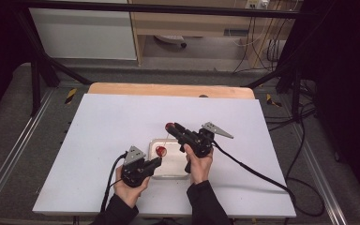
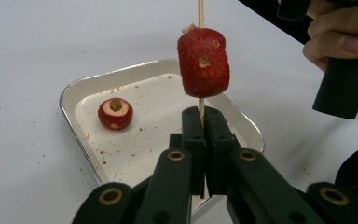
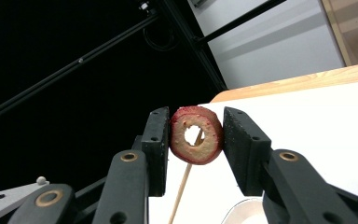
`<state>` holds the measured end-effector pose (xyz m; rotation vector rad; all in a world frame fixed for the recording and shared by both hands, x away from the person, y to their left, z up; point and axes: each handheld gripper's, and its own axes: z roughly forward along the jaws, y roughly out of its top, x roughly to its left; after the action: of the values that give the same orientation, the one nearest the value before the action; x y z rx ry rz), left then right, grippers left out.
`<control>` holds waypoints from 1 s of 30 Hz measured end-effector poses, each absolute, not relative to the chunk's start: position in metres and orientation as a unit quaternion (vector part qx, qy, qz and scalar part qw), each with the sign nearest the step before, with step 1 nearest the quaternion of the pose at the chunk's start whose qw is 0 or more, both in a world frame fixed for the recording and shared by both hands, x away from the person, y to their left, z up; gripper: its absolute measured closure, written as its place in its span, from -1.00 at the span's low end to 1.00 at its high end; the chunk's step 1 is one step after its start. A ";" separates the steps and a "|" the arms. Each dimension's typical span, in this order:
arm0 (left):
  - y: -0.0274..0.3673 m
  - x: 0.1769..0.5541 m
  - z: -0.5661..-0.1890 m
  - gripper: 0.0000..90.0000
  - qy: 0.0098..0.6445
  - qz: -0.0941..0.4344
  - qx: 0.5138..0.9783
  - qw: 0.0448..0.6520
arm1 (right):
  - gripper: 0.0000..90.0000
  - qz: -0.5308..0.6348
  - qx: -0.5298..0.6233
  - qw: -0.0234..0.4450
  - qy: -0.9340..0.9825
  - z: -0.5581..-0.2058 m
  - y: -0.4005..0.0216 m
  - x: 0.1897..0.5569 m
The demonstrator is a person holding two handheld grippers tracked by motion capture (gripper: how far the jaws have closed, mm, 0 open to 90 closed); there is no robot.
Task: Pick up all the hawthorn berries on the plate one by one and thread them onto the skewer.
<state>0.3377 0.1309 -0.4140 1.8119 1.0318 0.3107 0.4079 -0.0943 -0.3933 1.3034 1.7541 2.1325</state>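
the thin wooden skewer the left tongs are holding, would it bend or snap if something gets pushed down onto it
The thin wooden skewer looks slender, so it would probably flex and could snap under sideways force. The left tongs clamp it low, below the red cored fruit piece, so its long upper part is unsupported and may wobble. Pushing straight along its axis seems safer.

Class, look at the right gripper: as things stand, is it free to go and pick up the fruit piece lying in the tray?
Probably not yet. The right gripper is shut on a cored fruit piece threaded on the skewer. The piece in the tray lies uncovered, so only that load hinders it.
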 end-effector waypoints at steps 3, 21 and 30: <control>0.130 0.336 -0.414 0.96 0.424 0.133 0.744 0.499 | 0.39 0.699 0.429 0.043 0.571 -0.392 -0.095 0.407; 0.127 0.329 -0.415 0.96 0.434 0.151 0.730 0.506 | 0.40 0.711 0.443 0.021 0.545 -0.395 -0.092 0.407; 0.125 0.328 -0.415 0.96 0.437 0.143 0.728 0.508 | 0.41 0.710 0.443 0.021 0.547 -0.393 -0.092 0.406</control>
<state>0.3283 0.1251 -0.4147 1.7540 1.0534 0.3442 0.4064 -0.0925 -0.3932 1.3740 1.6951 2.2022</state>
